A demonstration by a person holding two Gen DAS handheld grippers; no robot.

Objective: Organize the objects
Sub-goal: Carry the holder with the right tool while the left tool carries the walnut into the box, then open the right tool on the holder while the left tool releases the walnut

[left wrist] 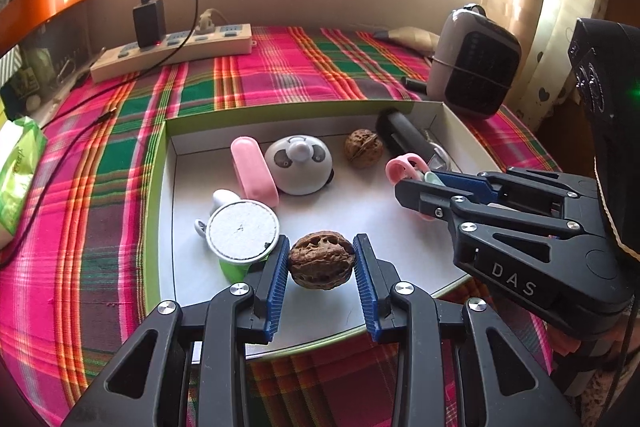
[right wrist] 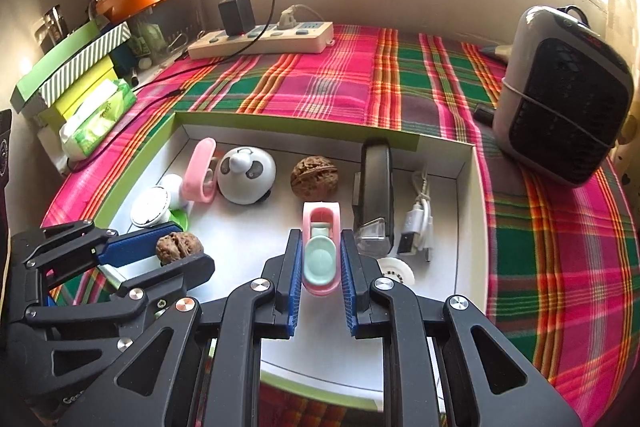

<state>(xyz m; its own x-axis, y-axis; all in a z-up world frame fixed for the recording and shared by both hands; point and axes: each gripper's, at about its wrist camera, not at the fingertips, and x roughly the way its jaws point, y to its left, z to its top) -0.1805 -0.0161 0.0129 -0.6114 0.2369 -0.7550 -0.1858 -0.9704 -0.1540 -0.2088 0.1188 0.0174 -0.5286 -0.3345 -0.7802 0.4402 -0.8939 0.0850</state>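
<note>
The left gripper (left wrist: 321,261) is clamped on a walnut (left wrist: 322,260), its blue pads pressing the shell from both sides at the lower centre of the left wrist view. The nut hangs over the near part of a shallow white box with green walls (left wrist: 154,187), just right of a green-based cup with a white lid (left wrist: 243,231).

The right gripper (right wrist: 320,259) is closed on a small pink clip with a mint-green inset (right wrist: 320,247), low in the centre of the right wrist view. The clip's long axis runs along the fingers, pointing up the frame toward the box's far wall.

A second walnut (right wrist: 314,178) lies near that far wall, directly above the clip in the right wrist view, between a panda-faced gadget (right wrist: 247,175) and a dark stapler (right wrist: 375,187). A white USB cable (right wrist: 418,223) lies right of the stapler.

Both loads already hang over the box interior, so the coming move is probably a set-down. The bare floor between the clip and the far walnut looks like the readiest spot, and the right gripper is nearer to it.
</note>
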